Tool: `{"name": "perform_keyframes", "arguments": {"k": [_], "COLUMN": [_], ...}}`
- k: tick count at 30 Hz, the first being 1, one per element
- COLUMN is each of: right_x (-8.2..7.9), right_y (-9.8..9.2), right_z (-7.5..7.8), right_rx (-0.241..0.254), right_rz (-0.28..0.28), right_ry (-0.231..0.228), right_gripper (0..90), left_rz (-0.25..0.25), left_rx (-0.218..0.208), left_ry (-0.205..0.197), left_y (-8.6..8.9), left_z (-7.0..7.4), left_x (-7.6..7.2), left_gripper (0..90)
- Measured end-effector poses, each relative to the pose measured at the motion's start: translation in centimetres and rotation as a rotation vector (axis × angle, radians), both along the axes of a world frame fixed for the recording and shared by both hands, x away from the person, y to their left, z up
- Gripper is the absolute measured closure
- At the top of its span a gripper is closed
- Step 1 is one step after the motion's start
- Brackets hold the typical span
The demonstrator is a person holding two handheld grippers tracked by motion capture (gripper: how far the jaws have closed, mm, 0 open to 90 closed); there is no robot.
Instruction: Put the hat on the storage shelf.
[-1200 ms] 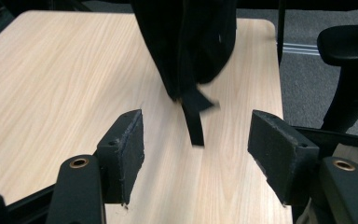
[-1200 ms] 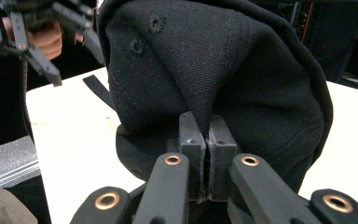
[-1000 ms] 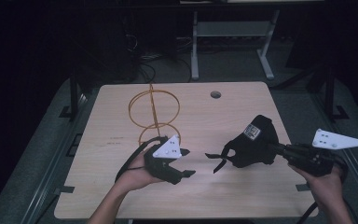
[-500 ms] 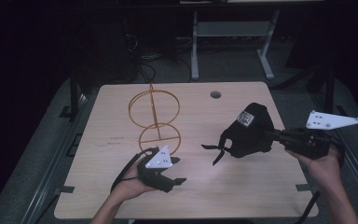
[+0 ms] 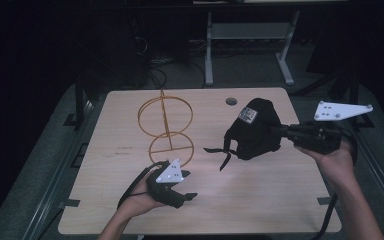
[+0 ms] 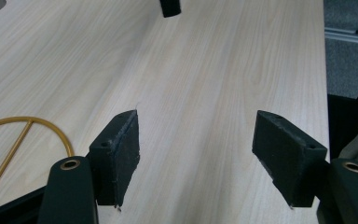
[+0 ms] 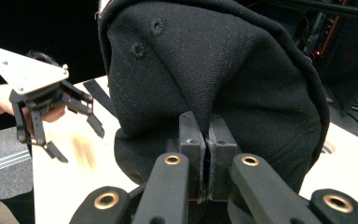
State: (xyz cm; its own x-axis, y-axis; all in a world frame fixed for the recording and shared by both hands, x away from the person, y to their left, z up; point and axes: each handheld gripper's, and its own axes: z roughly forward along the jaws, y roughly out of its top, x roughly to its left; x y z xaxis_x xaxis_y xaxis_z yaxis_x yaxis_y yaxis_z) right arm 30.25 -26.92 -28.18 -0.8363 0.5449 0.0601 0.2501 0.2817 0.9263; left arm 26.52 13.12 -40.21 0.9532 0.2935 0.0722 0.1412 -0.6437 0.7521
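A black cap (image 5: 254, 130) hangs above the right half of the table, its strap (image 5: 223, 155) dangling to the left. My right gripper (image 5: 280, 131) is shut on the cap's fabric; in the right gripper view the pads (image 7: 191, 144) pinch a fold of the cap (image 7: 214, 70). A gold wire stand (image 5: 165, 107) with two rings on a rod stands upright left of centre. My left gripper (image 5: 189, 184) is open and holds nothing, low over the table near the front, just in front of the stand's lower ring (image 6: 51, 128). The jaws of the left gripper (image 6: 196, 154) stand wide apart.
The wooden table (image 5: 280, 200) has a round cable hole (image 5: 231, 101) at the back centre. Bare wood lies between the two grippers. A grey desk frame (image 5: 210, 50) stands on the floor behind the table. Across the table the left gripper (image 7: 79, 142) faces the cap.
My right gripper has lifted the cap and carried it up and toward the back. My left gripper has drawn back toward the front edge, still open.
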Motion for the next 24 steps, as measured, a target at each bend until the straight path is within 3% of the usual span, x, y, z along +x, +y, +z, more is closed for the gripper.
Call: {"name": "perform_keyframes", "arguments": {"k": [6, 11, 24], "right_x": [1.1, 1.7, 4.6], "right_y": [2.2, 3.7, 10.4], "right_z": [2.8, 4.3, 8.3], "right_rx": [-0.022, -0.021, -0.080], "right_rz": [0.043, 0.070, 0.179], "right_ry": [-0.034, -0.052, -0.066], "right_gripper": [87.3, 87.3, 87.3], "left_rz": [-0.005, 0.006, 0.005], "left_rx": [0.023, 0.008, 0.017], "left_ry": [-0.017, 0.000, 0.015], "left_y": [0.0, 0.3, 0.3], "left_z": [-0.4, -0.6, -0.8], "left_x": [-0.1, 0.0, 0.0], "left_gripper": [30.4, 29.5, 29.6]}}
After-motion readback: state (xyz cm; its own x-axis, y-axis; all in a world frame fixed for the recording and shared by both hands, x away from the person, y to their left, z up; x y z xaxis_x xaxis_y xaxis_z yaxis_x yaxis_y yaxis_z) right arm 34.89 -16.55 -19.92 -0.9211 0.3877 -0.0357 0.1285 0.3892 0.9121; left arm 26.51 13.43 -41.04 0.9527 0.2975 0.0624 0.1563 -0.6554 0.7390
